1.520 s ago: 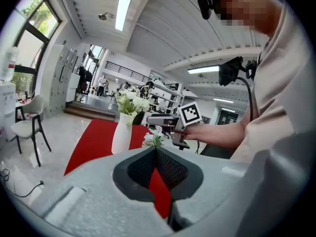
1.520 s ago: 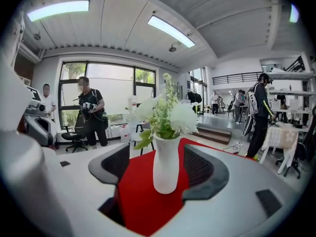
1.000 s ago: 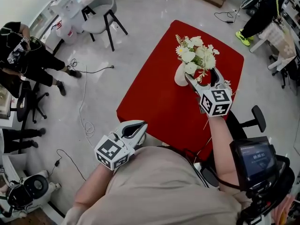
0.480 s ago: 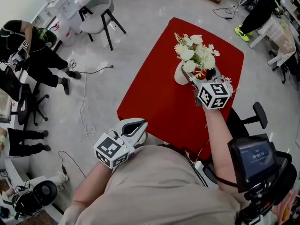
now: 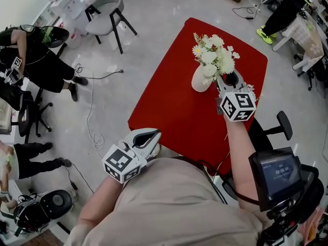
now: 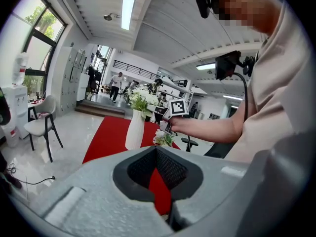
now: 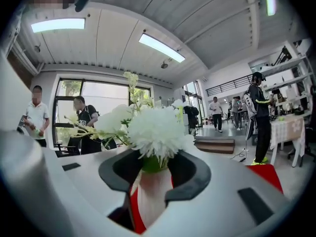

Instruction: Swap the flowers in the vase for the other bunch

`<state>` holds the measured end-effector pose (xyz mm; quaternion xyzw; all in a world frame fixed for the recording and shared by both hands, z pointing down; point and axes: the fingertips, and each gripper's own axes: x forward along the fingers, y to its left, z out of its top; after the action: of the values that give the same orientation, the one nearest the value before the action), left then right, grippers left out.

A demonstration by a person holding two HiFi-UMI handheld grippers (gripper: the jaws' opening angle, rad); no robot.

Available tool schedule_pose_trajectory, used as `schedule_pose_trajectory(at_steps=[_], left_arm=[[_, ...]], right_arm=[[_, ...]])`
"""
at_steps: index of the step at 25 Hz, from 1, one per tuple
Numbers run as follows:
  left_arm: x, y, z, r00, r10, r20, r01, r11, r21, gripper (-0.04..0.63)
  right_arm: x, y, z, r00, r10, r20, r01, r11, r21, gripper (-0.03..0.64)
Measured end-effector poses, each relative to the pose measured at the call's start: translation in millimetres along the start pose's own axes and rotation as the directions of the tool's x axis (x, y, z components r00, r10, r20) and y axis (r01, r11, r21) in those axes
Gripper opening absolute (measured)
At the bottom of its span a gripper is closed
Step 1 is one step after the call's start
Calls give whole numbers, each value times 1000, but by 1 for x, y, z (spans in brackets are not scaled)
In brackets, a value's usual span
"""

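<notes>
At the far side of the red bench, the right hand-held gripper was level with the neck of the white vase. Its jaws had just been closing and stood narrow, pressed on the green stems of the white flowers just above the vase mouth. In the right gripper view, the right hand-held gripper had the green stem bundle filling the gap between its pads. The flower heads rose directly above it, and the vase body showed below. The flowers were in the vase, which stood upright on the bench.

The left hand-held gripper was held close to the person's torso, at the near corner of the bench and well apart from the vase. Its jaws were fully together with nothing between them, as the left gripper view confirmed.

A second bunch of small pale flowers lay on the bench beside the vase, under the right forearm. In the head view it showed only partly.

Off the bench, a grey chair stood on the pale floor, and a loose cable ran across it.
</notes>
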<state>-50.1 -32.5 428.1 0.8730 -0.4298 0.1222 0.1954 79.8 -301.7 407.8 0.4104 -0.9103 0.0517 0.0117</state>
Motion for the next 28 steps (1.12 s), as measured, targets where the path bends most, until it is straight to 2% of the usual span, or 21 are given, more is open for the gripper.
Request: schedule_pose_trajectory(at_steps=[1,6,15,28], left_arm=[[0,0,1,1000,-1,1,1,1000,1,7],[0,2,2,1000,0,3,0,1000,1,7],[-1,3,4,1000,-8,-3,8,1000,-1,6],[-2,1,4,1000,-16,-7,16,1000,1,6]], right_arm=[[-1,-1,1,1000,-6,2,6,1000,1,143],[-4,-7,5,999,-36,11,36,999,-3,63],[-6,-14,19,997,-53,57,51,998,36,46],[-14,-10,49,989,-37,145,31,998,47,41]])
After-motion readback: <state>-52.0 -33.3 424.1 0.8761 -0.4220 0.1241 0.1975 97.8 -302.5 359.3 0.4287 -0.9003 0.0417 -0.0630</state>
